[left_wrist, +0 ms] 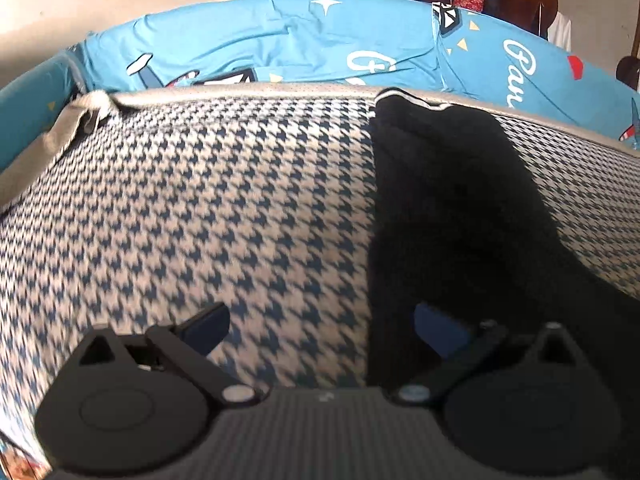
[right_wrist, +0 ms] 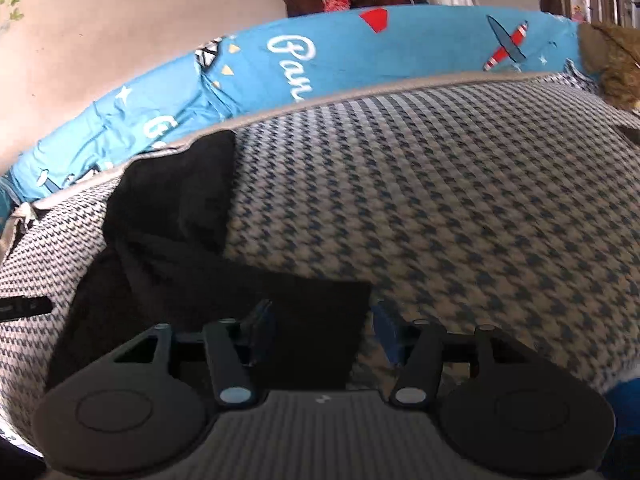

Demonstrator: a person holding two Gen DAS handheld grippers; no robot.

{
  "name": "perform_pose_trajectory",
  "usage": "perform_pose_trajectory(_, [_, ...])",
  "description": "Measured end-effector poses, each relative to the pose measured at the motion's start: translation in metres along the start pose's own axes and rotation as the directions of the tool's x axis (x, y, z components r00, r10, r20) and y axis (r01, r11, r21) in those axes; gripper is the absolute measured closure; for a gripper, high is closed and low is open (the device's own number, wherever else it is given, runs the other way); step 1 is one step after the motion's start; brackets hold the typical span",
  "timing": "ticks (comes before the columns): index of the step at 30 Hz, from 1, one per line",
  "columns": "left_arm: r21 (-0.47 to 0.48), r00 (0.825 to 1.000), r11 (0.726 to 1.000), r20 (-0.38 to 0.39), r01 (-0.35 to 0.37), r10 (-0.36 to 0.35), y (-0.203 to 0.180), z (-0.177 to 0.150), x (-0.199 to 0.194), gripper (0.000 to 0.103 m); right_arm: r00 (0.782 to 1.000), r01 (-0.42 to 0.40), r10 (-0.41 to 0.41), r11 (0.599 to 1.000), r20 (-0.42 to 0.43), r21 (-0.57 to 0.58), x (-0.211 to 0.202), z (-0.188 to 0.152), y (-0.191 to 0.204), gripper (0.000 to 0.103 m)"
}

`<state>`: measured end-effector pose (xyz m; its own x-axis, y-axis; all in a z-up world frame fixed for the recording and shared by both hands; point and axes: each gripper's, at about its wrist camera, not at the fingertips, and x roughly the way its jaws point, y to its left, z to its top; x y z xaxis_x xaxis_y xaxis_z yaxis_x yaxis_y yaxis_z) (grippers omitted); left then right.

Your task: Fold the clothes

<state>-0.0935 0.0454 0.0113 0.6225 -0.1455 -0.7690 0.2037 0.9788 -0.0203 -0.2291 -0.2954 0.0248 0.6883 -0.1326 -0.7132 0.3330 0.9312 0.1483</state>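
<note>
Left wrist view: the left gripper tilts down over the houndstooth mat, its jaws spread wide with nothing between them. The black garment lies on the mat from the far grey edge toward the right finger.

Right wrist view: the right gripper also tilts down, jaws apart, over the garment's near corner; the pads do not press the cloth. Only this view shows the brown plush thing at the far right beside the blue sheet.
</note>
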Motion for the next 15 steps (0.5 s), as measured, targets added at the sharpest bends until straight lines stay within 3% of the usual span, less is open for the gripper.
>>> perform_pose_trajectory(13, [-0.019,1.000,1.000,-0.021,-0.005,0.005,-0.013,-0.030,-0.005,0.000,1.000,0.012,-0.012,1.000,0.006,0.025,0.027,-0.005,-0.009,0.047])
perform_pose_trajectory(15, [-0.019,1.000,1.000,-0.025,-0.008,0.007,-0.013,-0.032,-0.004,0.000,0.999,0.027,-0.027,1.000,0.018,-0.006,0.030,-0.007,-0.005,0.053])
